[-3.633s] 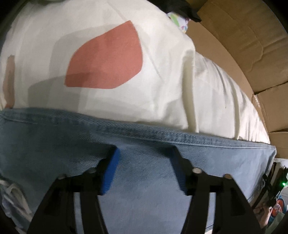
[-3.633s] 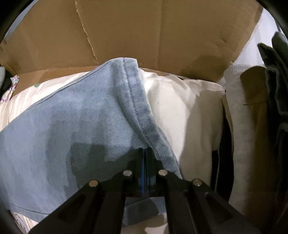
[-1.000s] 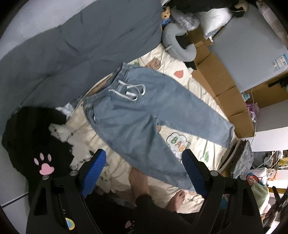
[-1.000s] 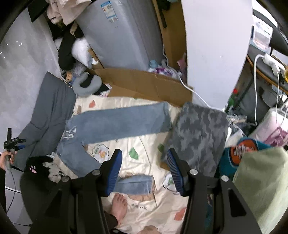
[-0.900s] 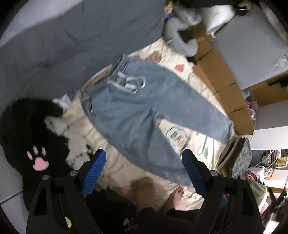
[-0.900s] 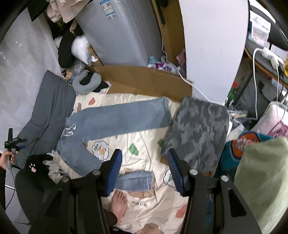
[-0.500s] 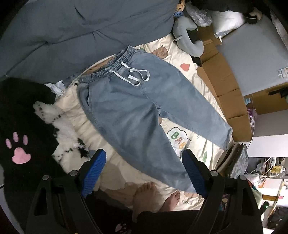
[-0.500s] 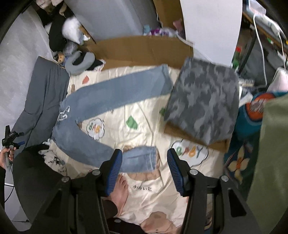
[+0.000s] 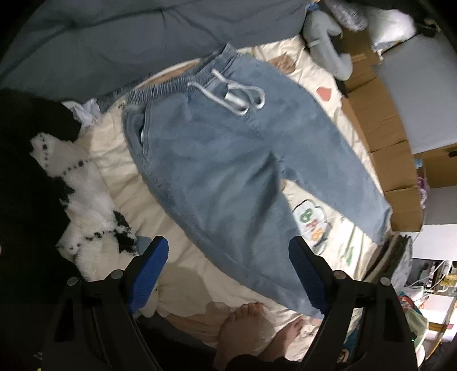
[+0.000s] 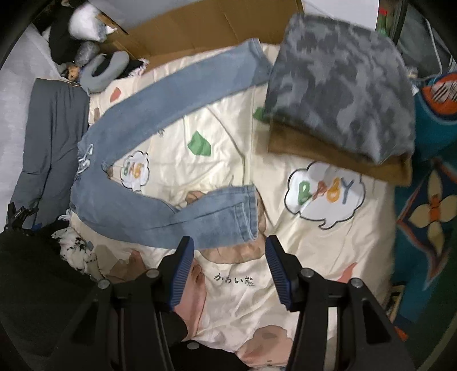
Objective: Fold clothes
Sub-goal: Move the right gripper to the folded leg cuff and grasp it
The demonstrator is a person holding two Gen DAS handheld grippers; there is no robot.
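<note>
The left hand-held gripper (image 9: 227,274) is hovering high above the bed with its blue pads (image 9: 148,274) spread wide apart, holding and touching nothing. The right hand-held gripper (image 10: 230,271) is likewise hanging in the air, jaws wide apart and empty. Below them the jeans (image 9: 217,159) are lying flat and unfolded on the cream quilt (image 10: 217,137), legs splayed apart in a V, the waistband with its white drawstring (image 9: 228,94) pointing toward a grey cushion (image 9: 114,42). One cuff (image 10: 242,214) is lying just ahead of the right hand-held gripper; the other leg is reaching toward the flattened cardboard (image 10: 200,22) at the far edge, its cuff just beside a folded stack (image 10: 340,97), a grey camouflage piece sitting on a brown one. The person's bare feet (image 9: 251,328) are resting on the quilt near the closer cuff. A black and white fluffy garment (image 9: 85,199) is lying beside the waistband, and a grey neck pillow (image 10: 105,68) is sitting near the cardboard.
</note>
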